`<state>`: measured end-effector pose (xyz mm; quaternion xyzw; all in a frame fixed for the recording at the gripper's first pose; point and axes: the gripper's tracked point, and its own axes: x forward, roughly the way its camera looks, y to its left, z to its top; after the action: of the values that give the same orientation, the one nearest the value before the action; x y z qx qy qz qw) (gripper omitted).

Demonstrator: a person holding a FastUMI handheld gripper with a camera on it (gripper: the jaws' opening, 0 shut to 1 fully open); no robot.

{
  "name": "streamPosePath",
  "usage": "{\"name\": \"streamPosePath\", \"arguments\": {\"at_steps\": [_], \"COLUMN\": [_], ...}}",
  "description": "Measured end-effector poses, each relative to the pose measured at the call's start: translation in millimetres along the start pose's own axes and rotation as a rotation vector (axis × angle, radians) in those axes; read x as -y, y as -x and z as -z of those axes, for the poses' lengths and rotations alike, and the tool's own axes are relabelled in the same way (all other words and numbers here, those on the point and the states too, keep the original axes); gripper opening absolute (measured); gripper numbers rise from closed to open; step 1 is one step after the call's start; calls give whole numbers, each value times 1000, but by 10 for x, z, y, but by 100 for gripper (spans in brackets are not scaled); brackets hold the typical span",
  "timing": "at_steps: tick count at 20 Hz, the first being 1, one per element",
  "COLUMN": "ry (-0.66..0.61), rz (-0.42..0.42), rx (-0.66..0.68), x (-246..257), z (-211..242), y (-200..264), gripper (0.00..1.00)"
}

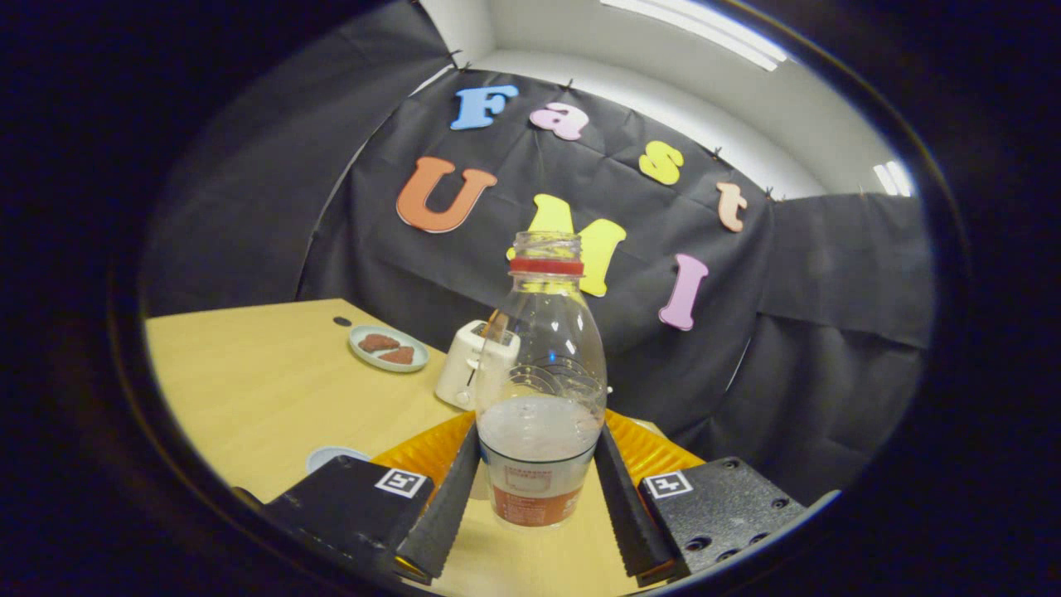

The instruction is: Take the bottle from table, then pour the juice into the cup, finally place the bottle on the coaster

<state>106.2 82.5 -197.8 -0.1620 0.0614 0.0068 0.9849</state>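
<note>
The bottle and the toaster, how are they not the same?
The bottle is see-through with pale juice low inside; the toaster is solid white. The bottle stands taller and sits between the fingers of the claw, which press its sides; the toaster stands farther back, beyond them, beside a small plate. Both stand upright, and both are over the same wooden table.

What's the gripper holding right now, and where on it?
The gripper holds the open bottle: its two fingers press on opposite sides of the lower body, at the label band, level with the top of the pale juice inside.
</note>
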Motion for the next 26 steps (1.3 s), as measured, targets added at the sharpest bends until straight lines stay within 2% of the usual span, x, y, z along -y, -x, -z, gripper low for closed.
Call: {"name": "streamPosePath", "arguments": {"at_steps": [2,11,20,26], "ry": [-54,-152,-320,-311], "rz": [-20,-3,-27,-7], "rx": [0,43,-55,-66], "x": [-24,40,-165,-253], "z": [10,-223,320,615], "y": [-44,-471,-1010,-1365], "gripper": [81,82,83,83]}}
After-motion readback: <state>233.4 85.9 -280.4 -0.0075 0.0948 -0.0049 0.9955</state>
